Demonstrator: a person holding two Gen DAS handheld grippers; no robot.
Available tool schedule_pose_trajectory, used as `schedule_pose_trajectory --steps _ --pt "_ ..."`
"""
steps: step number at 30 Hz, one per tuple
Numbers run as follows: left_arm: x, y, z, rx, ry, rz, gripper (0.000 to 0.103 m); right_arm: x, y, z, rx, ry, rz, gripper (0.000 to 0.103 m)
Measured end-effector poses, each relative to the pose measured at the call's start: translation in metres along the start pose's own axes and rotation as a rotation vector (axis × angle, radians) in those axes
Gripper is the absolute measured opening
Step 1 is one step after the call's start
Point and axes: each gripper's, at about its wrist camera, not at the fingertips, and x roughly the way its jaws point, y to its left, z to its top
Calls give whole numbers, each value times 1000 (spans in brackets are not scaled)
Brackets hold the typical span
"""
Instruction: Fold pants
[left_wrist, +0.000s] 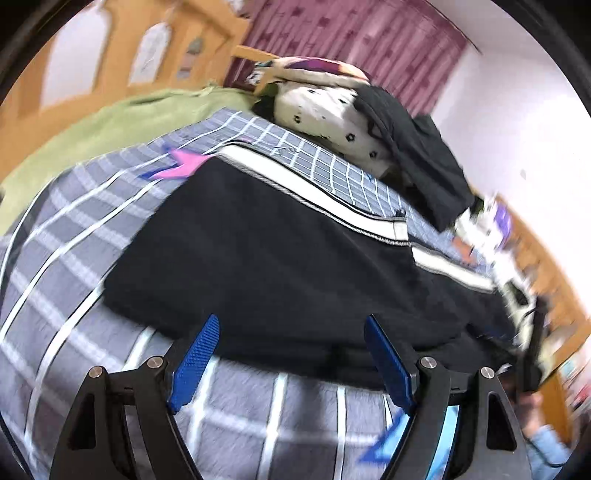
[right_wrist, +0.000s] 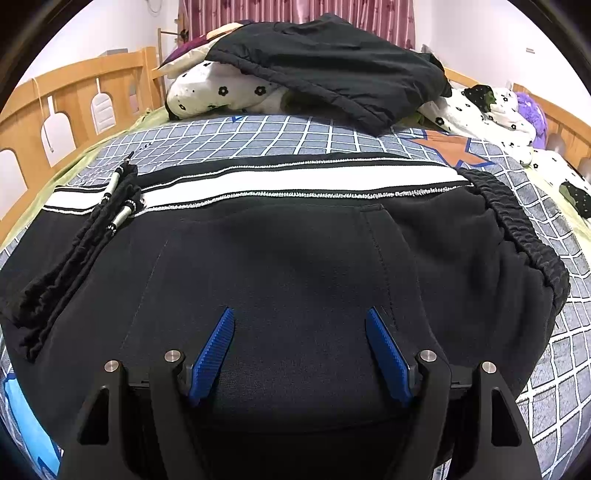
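On the grid-patterned blanket (right_wrist: 295, 136) that covers the bed lie the black pants (right_wrist: 295, 266), spread flat, their white side stripe (right_wrist: 295, 181) running along the edge farthest from me. At one end of that stripe sits the elastic waistband (right_wrist: 524, 236); toward the other end the drawstring cords (right_wrist: 110, 210) lie bunched on top of the fabric. My right gripper (right_wrist: 300, 350) hangs over the middle of the pants, blue pads apart and nothing between them. My left gripper (left_wrist: 291, 358) is at the near edge of the pants, over the blanket's border with the cloth, its pads likewise spread and empty; that view is blurred. Beyond the pants, past the stripe, a floral pillow (right_wrist: 221, 92) rests with another black garment (right_wrist: 332, 62) draped over it. A wooden bed rail (right_wrist: 74, 99) lies farther out, with pink curtains (right_wrist: 295, 11) behind.
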Motion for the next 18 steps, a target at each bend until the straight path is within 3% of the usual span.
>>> schedule_pose_trajectory --steps 3,6,10,15,18 --pt "-6 27 3 -90 21 84 78 0 0 0 2 0 1 73" --pt "-4 49 7 -155 27 46 78 0 0 0 2 -1 1 74" --pt "18 50 22 -138 55 47 78 0 0 0 2 -1 1 74" --pt "26 61 25 -243 32 -7 77 -1 -1 0 1 -4 2 74" --pt "17 58 20 -229 34 32 70 -2 -2 0 6 -10 0 74"
